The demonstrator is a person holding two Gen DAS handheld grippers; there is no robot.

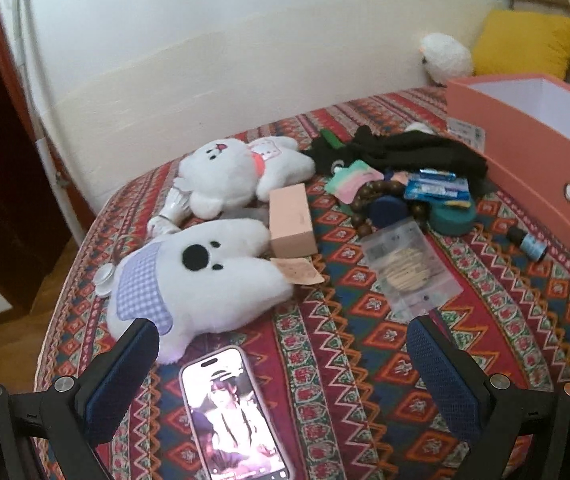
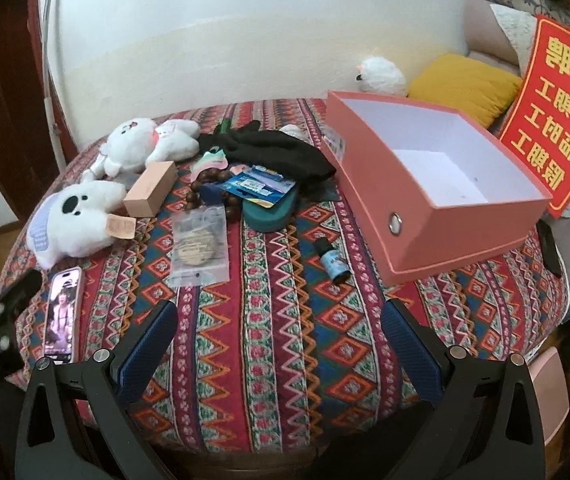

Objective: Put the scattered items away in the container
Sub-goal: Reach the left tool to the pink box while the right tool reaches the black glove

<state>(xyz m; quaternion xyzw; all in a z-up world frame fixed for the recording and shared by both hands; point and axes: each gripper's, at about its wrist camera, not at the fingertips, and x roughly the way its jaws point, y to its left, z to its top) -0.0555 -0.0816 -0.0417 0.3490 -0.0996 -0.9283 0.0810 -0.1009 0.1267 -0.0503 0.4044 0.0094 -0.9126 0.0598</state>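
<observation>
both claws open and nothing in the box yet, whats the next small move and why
Probably ease the right claw forward and down over the small blue bottle. It lies alone on the patterned cloth, just in front of the empty pink box, nearer than the cluttered pile, so it looks an easy first pick.

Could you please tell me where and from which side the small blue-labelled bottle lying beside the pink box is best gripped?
Probably across the labelled body of the small bottle, coming from above. It lies on its side on the patterned cloth, clear of the pink box, with both long flanks open.
</observation>
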